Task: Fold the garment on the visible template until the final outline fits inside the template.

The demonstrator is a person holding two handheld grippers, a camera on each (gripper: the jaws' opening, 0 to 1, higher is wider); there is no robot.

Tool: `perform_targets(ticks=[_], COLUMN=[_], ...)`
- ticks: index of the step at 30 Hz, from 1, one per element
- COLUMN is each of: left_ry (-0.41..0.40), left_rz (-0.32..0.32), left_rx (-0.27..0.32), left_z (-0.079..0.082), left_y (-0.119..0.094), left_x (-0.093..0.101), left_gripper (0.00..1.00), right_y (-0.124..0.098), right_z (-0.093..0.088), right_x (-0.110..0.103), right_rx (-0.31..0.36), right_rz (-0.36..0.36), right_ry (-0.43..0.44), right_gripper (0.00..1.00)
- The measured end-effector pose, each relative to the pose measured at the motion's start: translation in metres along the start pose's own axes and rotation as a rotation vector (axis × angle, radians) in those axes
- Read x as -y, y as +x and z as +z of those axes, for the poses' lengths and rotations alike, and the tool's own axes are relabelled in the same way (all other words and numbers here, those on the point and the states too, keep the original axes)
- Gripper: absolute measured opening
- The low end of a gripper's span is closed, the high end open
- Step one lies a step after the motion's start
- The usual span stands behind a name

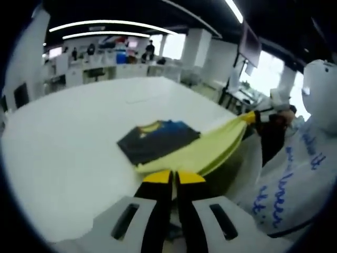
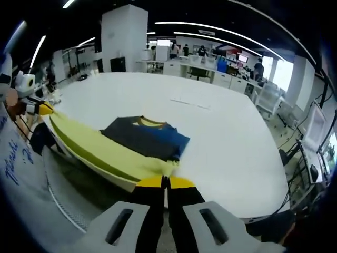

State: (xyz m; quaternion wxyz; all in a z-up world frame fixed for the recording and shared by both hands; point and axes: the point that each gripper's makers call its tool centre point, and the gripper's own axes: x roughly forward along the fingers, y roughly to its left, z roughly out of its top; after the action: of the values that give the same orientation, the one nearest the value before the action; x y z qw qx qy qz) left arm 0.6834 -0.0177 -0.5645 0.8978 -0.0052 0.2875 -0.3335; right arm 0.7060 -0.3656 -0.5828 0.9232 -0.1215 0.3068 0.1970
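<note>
A yellow garment point(image 1: 210, 150) point(image 2: 95, 150) is stretched along the near edge of the white table point(image 1: 68, 137) point(image 2: 226, 147), held taut between both grippers. My left gripper point(image 1: 174, 178) is shut on one end, and it also appears at the left of the right gripper view point(image 2: 45, 109). My right gripper point(image 2: 166, 182) is shut on the other end, and it appears at the right of the left gripper view point(image 1: 254, 117). A folded dark grey and blue garment point(image 1: 158, 141) point(image 2: 142, 138) with a yellow collar lies flat on the table just beyond the yellow one.
A person's white shirt with blue writing point(image 1: 287, 184) point(image 2: 13, 158) stands close at the table's edge. A faint rectangle outline point(image 2: 190, 103) marks the table farther out. Desks and people point(image 2: 210, 58) fill the back of the room, and a monitor point(image 2: 316, 126) stands at the right.
</note>
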Motion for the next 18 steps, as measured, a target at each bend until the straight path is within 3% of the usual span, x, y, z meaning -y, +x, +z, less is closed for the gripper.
perform_targets(ticks=[18], left_ry=[0.069], left_rz=[-0.005], left_rx=[0.070], left_z=[0.025], left_y=[-0.019], left_x=[0.011], left_gripper=[0.00], right_y=[-0.023], right_z=[0.028], right_x=[0.001], right_rx=[0.077], right_rz=[-0.055], right_ry=[-0.052], right_gripper=[0.02])
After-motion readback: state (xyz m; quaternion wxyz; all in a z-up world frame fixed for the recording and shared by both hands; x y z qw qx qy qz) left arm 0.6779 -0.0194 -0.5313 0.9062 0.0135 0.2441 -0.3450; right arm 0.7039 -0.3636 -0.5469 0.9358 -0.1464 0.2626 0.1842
